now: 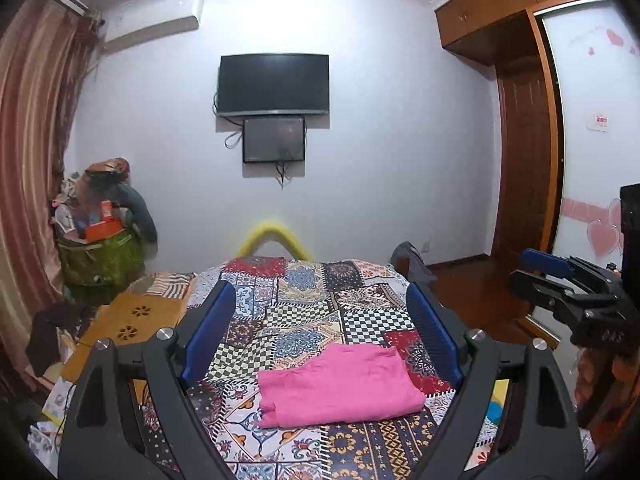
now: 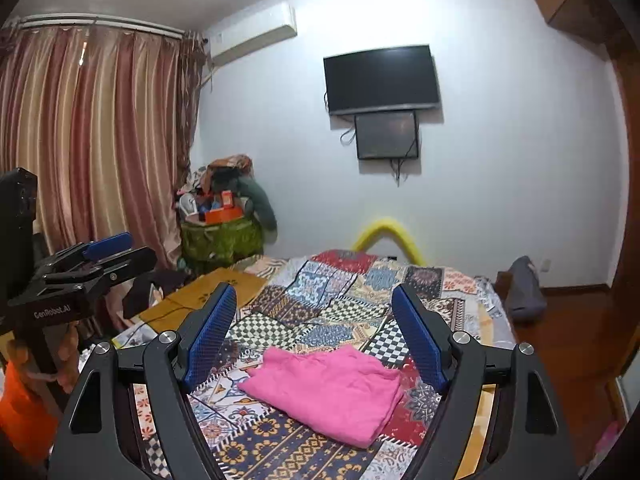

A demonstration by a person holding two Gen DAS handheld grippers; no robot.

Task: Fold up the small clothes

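A: Where is the pink garment sitting?

B: It is lying folded into a thick rectangle on the patchwork bedspread, near the foot end of the bed and roughly centred across it. In the right wrist view the folded piece is showing a rumpled upper edge and a neater lower corner.

A: What are the tools doing?

B: The left tool is hovering above the bed with its blue pads spread wide, gripping nothing; the garment is lying between and below them. The right tool is standing just as wide open and is also holding nothing. Each one is showing up at the edge of the other's view.

A: Anything else around?

B: A dark television is hanging on the white wall, striped curtains are hanging to the left, and a green basket piled with clutter is standing in the corner.
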